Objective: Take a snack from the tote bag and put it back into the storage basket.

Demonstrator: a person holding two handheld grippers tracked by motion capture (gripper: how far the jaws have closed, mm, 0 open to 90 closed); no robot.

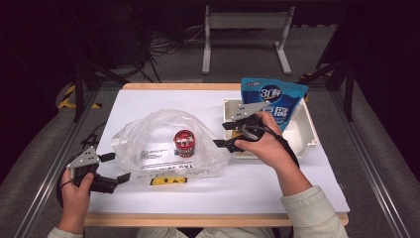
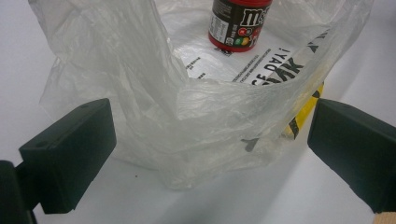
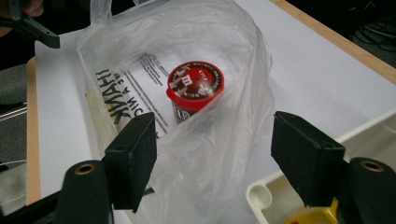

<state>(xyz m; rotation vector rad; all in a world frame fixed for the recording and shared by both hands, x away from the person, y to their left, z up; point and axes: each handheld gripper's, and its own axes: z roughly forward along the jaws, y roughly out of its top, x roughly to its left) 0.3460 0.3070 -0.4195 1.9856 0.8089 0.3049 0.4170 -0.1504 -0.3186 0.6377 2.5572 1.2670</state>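
Clear bag (image 1: pixel 168 144) lies slack on worktop (image 1: pixel 277 183), red-lidded tub (image 1: pixel 184 143) inside. Left gripper (image 1: pixel 113 167) and right gripper (image 1: pixel 225 134) flank bag, jaws open, empty; likely positioned to spread mouth.

Pale cream sleeves (image 1: pixel 312 208); each black gripper (image 1: pixel 101 173) carries blocky jaws and a grey three-cornered plate (image 1: pixel 83 158).

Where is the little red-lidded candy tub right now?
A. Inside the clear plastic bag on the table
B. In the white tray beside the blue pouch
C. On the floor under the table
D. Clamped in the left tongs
A: the candy tub stands upright inside the clear plastic bag, seen through the film from above and through the bag's mouth in the left gripper view.
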